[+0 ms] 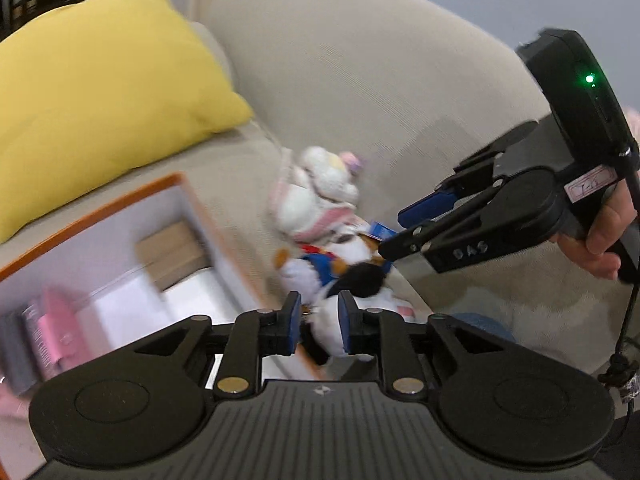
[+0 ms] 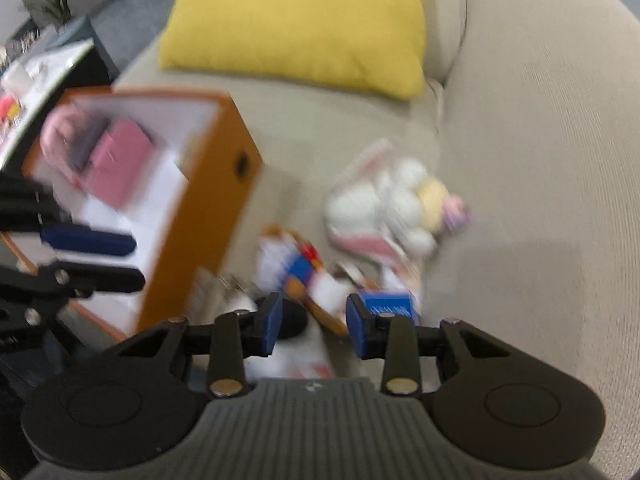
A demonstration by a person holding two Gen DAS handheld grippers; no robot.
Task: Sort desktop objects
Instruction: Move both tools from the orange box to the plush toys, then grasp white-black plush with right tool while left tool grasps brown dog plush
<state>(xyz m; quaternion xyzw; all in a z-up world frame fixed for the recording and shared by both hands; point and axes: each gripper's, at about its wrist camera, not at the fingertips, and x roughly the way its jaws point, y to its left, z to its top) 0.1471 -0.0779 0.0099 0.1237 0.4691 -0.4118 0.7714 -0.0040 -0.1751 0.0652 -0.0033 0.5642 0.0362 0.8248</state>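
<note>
Two plush toys lie on the beige sofa seat: a white and pink one (image 1: 320,192) (image 2: 392,208), and nearer me a white, blue and orange one (image 1: 320,264) (image 2: 300,268) with a black patch. My left gripper (image 1: 319,316) (image 2: 138,261) hovers above the nearer toy with its jaws a little apart and the pads pressing on nothing. My right gripper (image 2: 314,320) (image 1: 392,232) reaches in from the right over the same toy, jaws apart and empty. An orange box (image 1: 92,216) (image 2: 208,216) with a white inside stands left of the toys. Both views are blurred.
The box holds a pink item (image 1: 56,320) (image 2: 116,160) and a brown carton (image 1: 172,252). A yellow cushion (image 1: 100,92) (image 2: 300,20) leans at the back of the seat. The sofa's backrest (image 1: 360,60) curves round on the right. A hand (image 1: 600,240) grips the right tool.
</note>
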